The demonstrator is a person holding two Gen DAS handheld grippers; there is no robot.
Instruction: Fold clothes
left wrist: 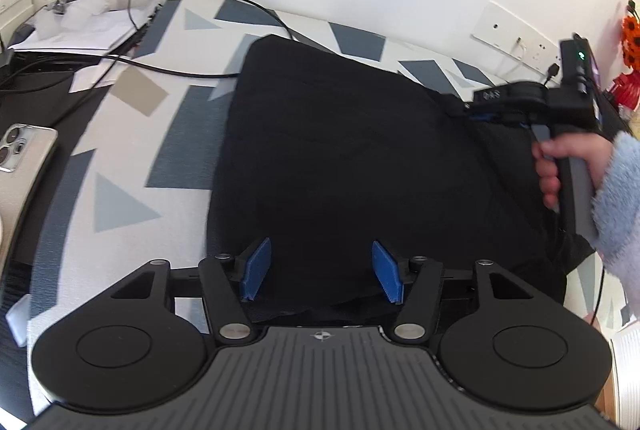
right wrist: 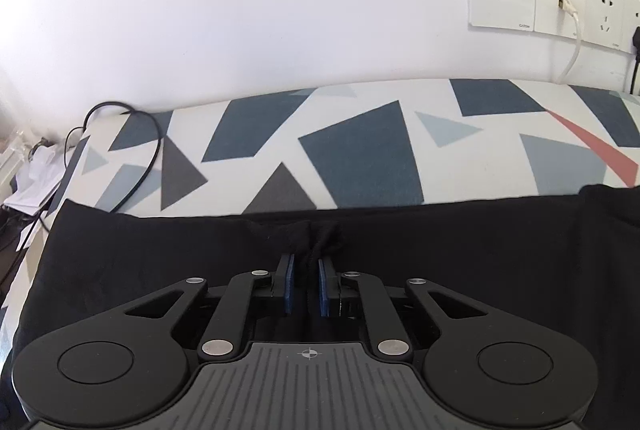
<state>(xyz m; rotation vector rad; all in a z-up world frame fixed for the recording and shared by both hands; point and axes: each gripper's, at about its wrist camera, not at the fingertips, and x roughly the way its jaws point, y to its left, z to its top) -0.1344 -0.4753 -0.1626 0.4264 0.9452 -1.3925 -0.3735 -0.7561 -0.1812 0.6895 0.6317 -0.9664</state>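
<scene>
From the left wrist, a black garment (left wrist: pixel 340 158) lies spread on a cloth with grey and blue shapes (left wrist: pixel 132 166), its near edge under the camera. The left gripper (left wrist: pixel 320 276) hovers over that near edge with its blue pads (left wrist: pixel 256 268) standing apart and nothing between them; whether they brush the fabric I cannot tell. Off to the right, a hand in a fluffy blue sleeve (left wrist: pixel 560 166) holds the right gripper (left wrist: pixel 476 112) at the garment's far right side. A phone (left wrist: pixel 24 150) and cables (left wrist: pixel 160 66) lie to the left.

From the right wrist, the right gripper (right wrist: pixel 306 282) has its pads nearly together, pinching a bunched ridge of the black garment (right wrist: pixel 160 262) close to its far edge, near the patterned cloth (right wrist: pixel 360 158).

This looks like the start of a fold: one side is gripped, the other not. Next, I would expect the left fingers to close on the near hem so both sides can lift evenly.
</scene>
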